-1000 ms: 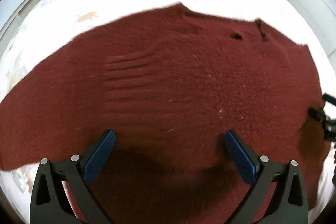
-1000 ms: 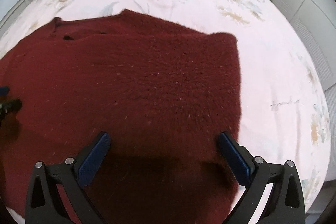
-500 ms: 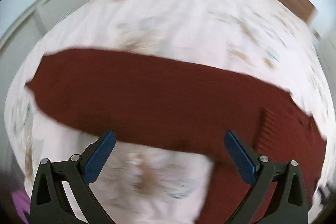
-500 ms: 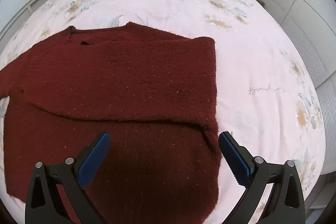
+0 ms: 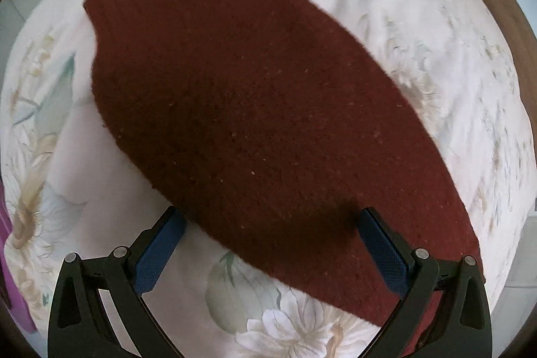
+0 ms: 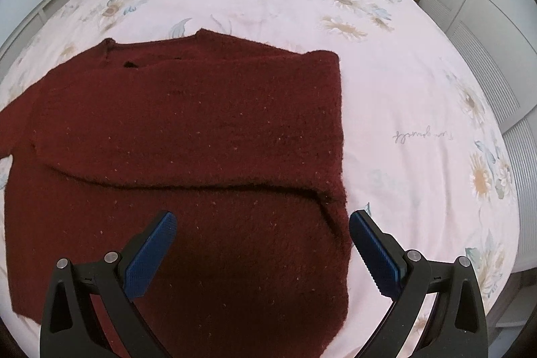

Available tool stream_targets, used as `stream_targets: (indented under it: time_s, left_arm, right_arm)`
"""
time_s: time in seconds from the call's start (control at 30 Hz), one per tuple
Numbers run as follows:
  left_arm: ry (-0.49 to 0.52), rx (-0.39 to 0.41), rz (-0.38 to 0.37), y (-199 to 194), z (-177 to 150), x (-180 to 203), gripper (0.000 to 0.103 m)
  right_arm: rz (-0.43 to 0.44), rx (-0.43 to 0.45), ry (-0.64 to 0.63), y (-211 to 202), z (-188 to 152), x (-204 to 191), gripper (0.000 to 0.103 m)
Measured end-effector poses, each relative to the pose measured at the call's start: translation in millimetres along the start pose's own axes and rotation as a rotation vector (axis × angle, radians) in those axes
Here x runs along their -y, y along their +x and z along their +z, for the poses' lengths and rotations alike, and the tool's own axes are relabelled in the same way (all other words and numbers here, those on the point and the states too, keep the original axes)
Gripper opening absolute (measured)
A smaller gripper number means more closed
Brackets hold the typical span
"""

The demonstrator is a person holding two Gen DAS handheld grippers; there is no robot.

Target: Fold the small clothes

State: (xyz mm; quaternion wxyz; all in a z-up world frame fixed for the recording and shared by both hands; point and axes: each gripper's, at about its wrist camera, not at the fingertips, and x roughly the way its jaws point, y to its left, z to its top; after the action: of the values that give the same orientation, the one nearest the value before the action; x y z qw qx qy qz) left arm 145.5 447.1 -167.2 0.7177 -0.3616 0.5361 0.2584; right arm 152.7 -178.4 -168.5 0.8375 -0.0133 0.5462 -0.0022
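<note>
Maroon knit, one sweater (image 6: pixel 188 136), lies flat on the floral bedspread (image 6: pixel 402 109) with one sleeve already folded across the chest. From my left gripper (image 5: pixel 268 244) the other sleeve (image 5: pixel 235 109) runs away diagonally to the upper left, its near edge between the spread, empty fingers; this hand looks nearer it. My right gripper (image 6: pixel 261 247), also spread and empty, hangs over the sweater's right edge

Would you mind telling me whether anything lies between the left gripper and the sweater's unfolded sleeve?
Nothing visible does. The left gripper is open right above the dark red sweater, with only bare bedspread around the sleeve. The right gripper is open over the sweater's other side, well apart.
</note>
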Motion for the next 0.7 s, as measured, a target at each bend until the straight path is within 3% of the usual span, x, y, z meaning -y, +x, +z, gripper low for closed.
stream_targets:
  time_s: [0.03,0.1,0.17,0.2,0.23,0.4,0.53,0.7]
  left_arm:
    - [0.009,0.006,-0.003,0,1,-1,0.099]
    - [0.04,0.036,0.01,-2,2,0,0.073]
    - [0.096,0.047,0.029,-4,5,5,0.037]
    - [0.112,0.047,0.011,-4,6,5,0.029]
    - [0.127,0.044,-0.003,-6,9,9,0.014]
    - [0.264,0.116,0.021,-36,2,38,0.009]
    - [0.459,0.178,0.052,-69,-29,87,0.009]
    - [0.601,0.177,-0.066,-95,-80,152,0.008]
  right_arm:
    - [0.001,0.0,0.0,0,0,-1,0.102]
    - [0.002,0.0,-0.003,2,0,-2,0.102]
    - [0.003,0.0,-0.007,3,1,-4,0.102]
    - [0.003,0.0,-0.007,3,1,-4,0.102]
    - [0.003,0.0,-0.007,3,2,-4,0.102]
    - [0.008,0.011,-0.009,0,3,-8,0.102]
    - [0.021,0.016,-0.013,0,3,-13,0.102]
    - [0.038,0.03,-0.005,-4,1,-14,0.102]
